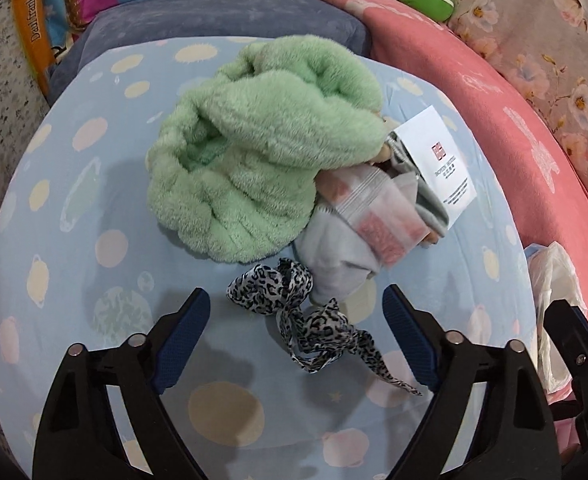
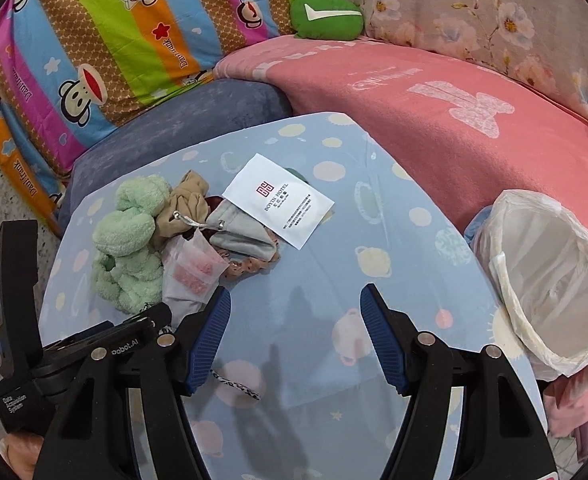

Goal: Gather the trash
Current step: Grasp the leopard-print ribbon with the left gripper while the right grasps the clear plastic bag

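A leopard-print ribbon (image 1: 290, 292) lies on the blue planet-print sheet (image 1: 74, 240), between the spread fingers of my left gripper (image 1: 295, 294); the pads do not touch it. Beyond it is a pile: a fluffy green cloth (image 1: 262, 152), a clear zip bag with pink contents (image 1: 373, 216), a grey cloth (image 1: 333, 272) and a white hotel packet (image 1: 437, 160). My right gripper (image 2: 294, 292) stands open above bare sheet, with the zip bag (image 2: 198, 264) just past its left finger and the hotel packet (image 2: 278, 200) farther off. A bin with a white liner (image 2: 553, 280) stands at the right.
A beige drawstring pouch (image 2: 186, 200) and a grey pouch (image 2: 242, 232) lie in the pile. A pink blanket (image 2: 433, 120) borders the sheet on the right, with a dark blue cushion (image 2: 174, 132), a striped cartoon quilt (image 2: 94, 40) and a green plush (image 2: 325, 14) behind. The left gripper's body (image 2: 94, 344) is close by the right gripper.
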A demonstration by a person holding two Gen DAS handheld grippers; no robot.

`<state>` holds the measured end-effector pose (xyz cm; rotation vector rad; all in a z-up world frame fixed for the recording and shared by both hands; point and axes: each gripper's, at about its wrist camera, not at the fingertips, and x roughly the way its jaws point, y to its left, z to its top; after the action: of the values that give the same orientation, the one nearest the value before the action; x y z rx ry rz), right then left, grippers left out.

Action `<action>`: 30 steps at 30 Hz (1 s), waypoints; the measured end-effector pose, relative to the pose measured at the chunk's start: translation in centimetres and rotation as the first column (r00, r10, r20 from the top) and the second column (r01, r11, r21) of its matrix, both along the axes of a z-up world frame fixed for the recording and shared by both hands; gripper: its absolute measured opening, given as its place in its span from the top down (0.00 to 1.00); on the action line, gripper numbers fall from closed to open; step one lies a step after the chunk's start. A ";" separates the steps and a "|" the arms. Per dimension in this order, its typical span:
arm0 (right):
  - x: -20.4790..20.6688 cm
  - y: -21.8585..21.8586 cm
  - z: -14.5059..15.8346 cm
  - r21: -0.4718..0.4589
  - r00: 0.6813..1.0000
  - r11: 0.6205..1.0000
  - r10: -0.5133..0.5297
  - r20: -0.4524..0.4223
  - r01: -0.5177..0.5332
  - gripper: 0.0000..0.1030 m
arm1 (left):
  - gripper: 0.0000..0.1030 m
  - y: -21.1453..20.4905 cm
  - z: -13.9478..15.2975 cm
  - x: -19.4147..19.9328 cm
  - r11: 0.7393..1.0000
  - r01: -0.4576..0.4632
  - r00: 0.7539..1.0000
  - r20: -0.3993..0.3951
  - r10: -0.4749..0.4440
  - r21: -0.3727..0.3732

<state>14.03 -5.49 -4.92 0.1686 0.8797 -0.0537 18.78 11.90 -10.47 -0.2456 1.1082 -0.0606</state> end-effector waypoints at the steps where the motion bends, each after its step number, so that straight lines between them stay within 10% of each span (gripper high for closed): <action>1: 0.1 0.3 -0.1 -0.001 1.000 1.000 0.004 -0.003 -0.004 0.37 | 0.29 0.1 -0.2 0.0 1.000 0.008 1.000 -0.007 -0.008 -0.007; 5: 0.4 1.2 -0.4 -0.002 1.000 1.000 0.018 -0.012 -0.018 0.37 | 0.48 0.1 -0.6 0.2 0.999 0.035 0.999 -0.025 -0.035 -0.030; 8: 0.7 1.9 -0.7 0.003 1.000 1.000 0.027 -0.016 -0.027 0.37 | 0.85 0.1 -1.1 0.2 0.996 0.069 0.996 -0.044 -0.072 -0.060; 30: 7.5 5.7 -5.4 0.158 0.989 0.981 0.124 -0.083 -0.109 0.52 | 0.94 3.9 3.5 0.3 1.000 0.025 0.997 0.067 -0.024 -0.013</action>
<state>21.51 0.17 -10.34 0.2598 0.9854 0.1169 19.12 15.80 -6.95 -0.2407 1.0448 -0.0976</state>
